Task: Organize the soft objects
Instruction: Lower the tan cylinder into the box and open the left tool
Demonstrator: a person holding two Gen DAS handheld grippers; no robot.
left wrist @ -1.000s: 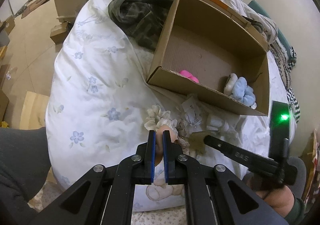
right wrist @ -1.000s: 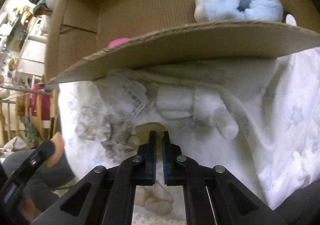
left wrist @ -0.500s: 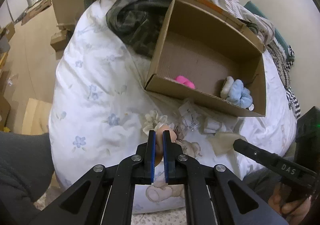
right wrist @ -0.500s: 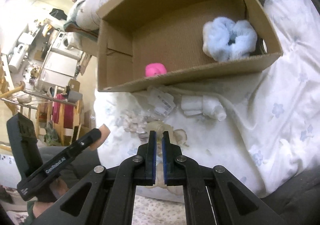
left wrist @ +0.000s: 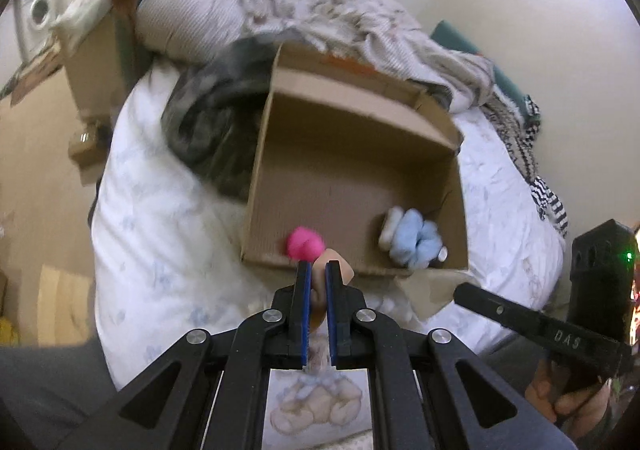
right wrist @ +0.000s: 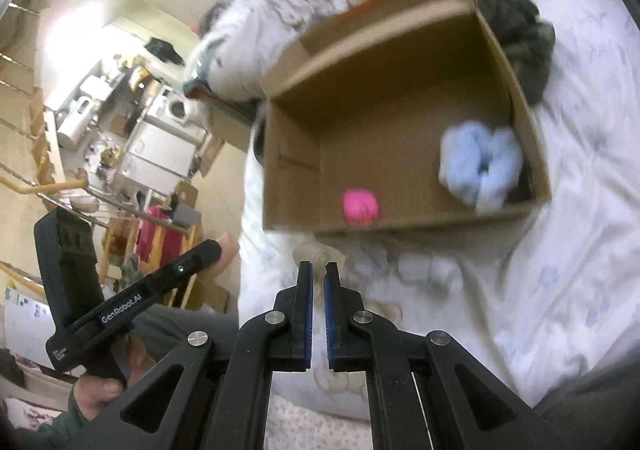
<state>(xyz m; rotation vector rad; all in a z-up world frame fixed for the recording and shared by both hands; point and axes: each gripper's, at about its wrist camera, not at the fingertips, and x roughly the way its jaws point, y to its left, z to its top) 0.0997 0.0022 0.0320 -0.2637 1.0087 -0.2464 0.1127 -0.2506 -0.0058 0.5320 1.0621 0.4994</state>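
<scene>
An open cardboard box lies on the white floral bedding. Inside are a pink soft ball and a light blue fluffy scrunchie. My left gripper is shut on a peach soft piece, held just before the box's near wall. My right gripper is shut on a pale beige soft piece, held above the bedding short of the box. Small white soft items lie blurred on the bedding by the box.
Dark camouflage clothing lies left of the box and a striped blanket heap behind it. The bed edge drops to a tan floor on the left. A second cardboard box stands at the back left.
Both grippers have lifted off the bedding with their pieces and moved up toward the box. The left gripper's piece now sits at the box's near wall.
</scene>
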